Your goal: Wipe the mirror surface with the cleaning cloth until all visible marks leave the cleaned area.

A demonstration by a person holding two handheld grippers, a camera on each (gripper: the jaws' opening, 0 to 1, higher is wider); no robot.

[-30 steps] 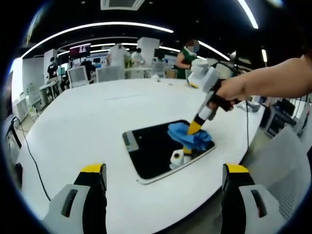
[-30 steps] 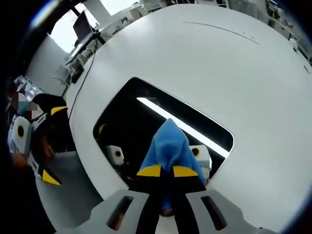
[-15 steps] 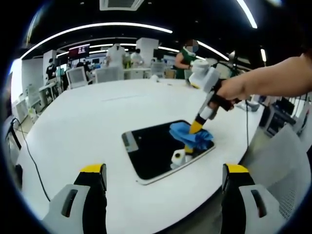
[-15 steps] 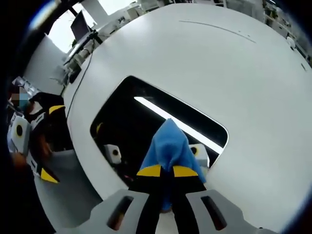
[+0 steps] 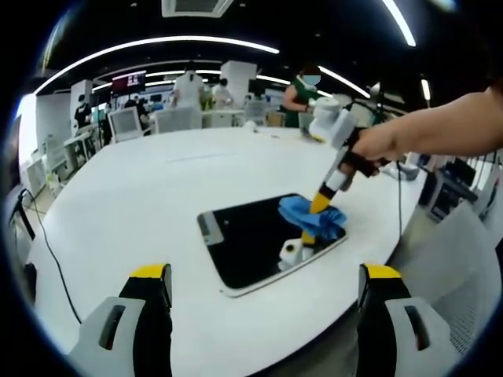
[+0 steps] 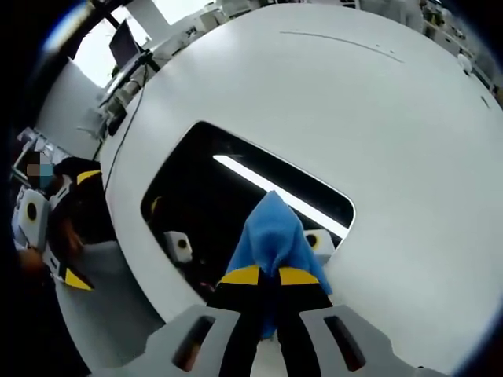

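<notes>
In my left gripper view, the mirror [image 5: 259,239] lies flat on the big white table [image 5: 149,196], toward its near right edge, its dark glass reflecting the ceiling. My right gripper [image 5: 321,206] comes in from the right, held in my hand [image 5: 377,145], its yellow tips pressed down onto the blue cleaning cloth [image 5: 310,217], which sits bunched on the far right part of the mirror. My left gripper [image 5: 266,279] hangs above the near edge of the table with its jaws spread wide apart and nothing between them. In the right gripper view, my right gripper [image 6: 266,276] has its jaws closed tight on the cleaning cloth [image 6: 271,239], which drapes forward onto the mirror [image 6: 204,188]; a bright strip of reflected light crosses the glass just beyond the cloth. The white table [image 6: 377,126] stretches away on the far side.
</notes>
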